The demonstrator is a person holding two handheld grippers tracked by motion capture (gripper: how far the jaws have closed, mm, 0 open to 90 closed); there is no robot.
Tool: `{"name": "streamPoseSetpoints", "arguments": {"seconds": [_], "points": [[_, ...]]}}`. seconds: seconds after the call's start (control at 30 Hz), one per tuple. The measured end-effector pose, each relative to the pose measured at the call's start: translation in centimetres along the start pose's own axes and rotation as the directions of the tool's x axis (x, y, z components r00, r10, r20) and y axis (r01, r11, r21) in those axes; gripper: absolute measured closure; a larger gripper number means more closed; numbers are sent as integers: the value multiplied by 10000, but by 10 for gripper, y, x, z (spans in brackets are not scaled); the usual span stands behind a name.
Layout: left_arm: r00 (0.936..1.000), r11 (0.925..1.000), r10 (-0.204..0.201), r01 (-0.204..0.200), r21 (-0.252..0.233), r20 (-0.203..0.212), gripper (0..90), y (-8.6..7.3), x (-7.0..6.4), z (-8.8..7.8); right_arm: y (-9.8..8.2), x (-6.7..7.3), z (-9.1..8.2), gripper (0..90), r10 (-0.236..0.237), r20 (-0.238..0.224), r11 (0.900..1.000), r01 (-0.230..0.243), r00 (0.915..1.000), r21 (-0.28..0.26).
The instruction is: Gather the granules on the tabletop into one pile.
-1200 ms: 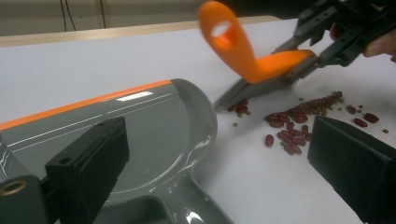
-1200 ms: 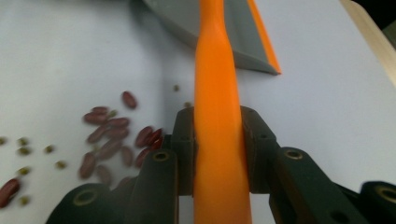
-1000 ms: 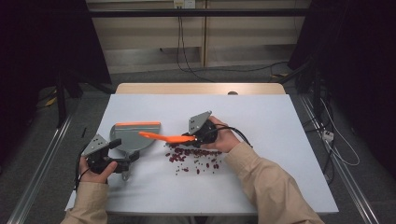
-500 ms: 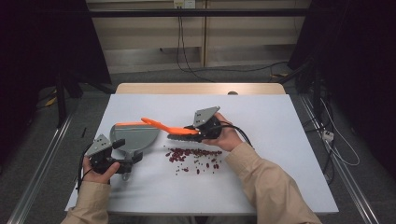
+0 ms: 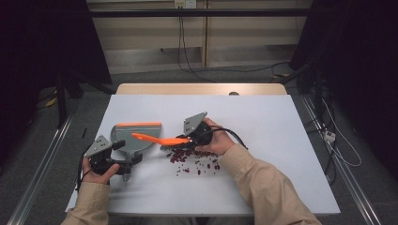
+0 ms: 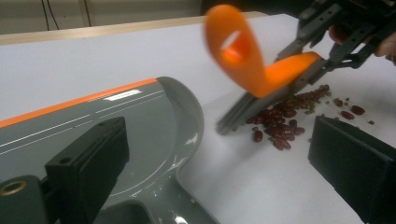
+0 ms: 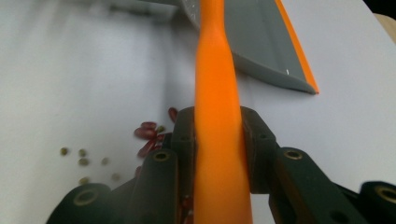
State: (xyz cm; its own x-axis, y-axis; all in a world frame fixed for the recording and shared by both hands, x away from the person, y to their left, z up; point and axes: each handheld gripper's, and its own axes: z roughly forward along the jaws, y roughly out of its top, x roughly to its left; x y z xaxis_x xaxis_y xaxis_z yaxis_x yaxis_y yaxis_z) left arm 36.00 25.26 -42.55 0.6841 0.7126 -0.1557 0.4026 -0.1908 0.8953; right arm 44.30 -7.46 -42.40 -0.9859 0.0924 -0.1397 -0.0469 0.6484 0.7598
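A grey dustpan (image 5: pixel 136 137) with an orange front edge lies flat on the white table (image 5: pixel 281 140). Its handle runs back between the wide-apart jaws of my left gripper (image 5: pixel 126 160); in the left gripper view (image 6: pixel 219 149) the far jaw stands clear of it. My right gripper (image 5: pixel 182 139) is shut on the orange handle of a small brush (image 5: pixel 152 138), whose grey bristles (image 6: pixel 261 105) rest at a heap of red beans (image 5: pixel 192 157). The handle (image 7: pixel 217 93) runs up between the right jaws toward the pan (image 7: pixel 261 42).
A few small green beans (image 7: pixel 84 161) lie scattered beside the red ones. The table's wooden far edge (image 5: pixel 202 89) borders a dark floor with cables. Bare table surface lies to the right of the beans.
The brush rose and tilted half a second ago, then came back down and shifted left toward the dustpan with the right gripper. The left gripper and pan have hardly moved.
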Motion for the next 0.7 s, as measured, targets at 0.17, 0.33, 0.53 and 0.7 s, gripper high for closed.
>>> {"name": "streamPoseSetpoints", "arguments": {"seconds": [0.17,0.33,0.53,0.7], "points": [[10000,10000,94,-94,4,32,51,1,-2,2,-10,5,-15,712,442,23,9984,-441,9990,-352],[9999,9999,133,-133,30,66,51,1,-4,4,-17,2,-32,712,1683,879,9779,-1552,9818,-1399],[9997,9997,223,-224,120,133,51,1,-4,6,-13,12,-49,712,3709,1639,9150,-3296,9141,-2327],[9993,9995,298,-301,134,209,52,1,-6,8,-9,32,-52,712,4901,2188,8605,-4284,8437,-2757]]}}
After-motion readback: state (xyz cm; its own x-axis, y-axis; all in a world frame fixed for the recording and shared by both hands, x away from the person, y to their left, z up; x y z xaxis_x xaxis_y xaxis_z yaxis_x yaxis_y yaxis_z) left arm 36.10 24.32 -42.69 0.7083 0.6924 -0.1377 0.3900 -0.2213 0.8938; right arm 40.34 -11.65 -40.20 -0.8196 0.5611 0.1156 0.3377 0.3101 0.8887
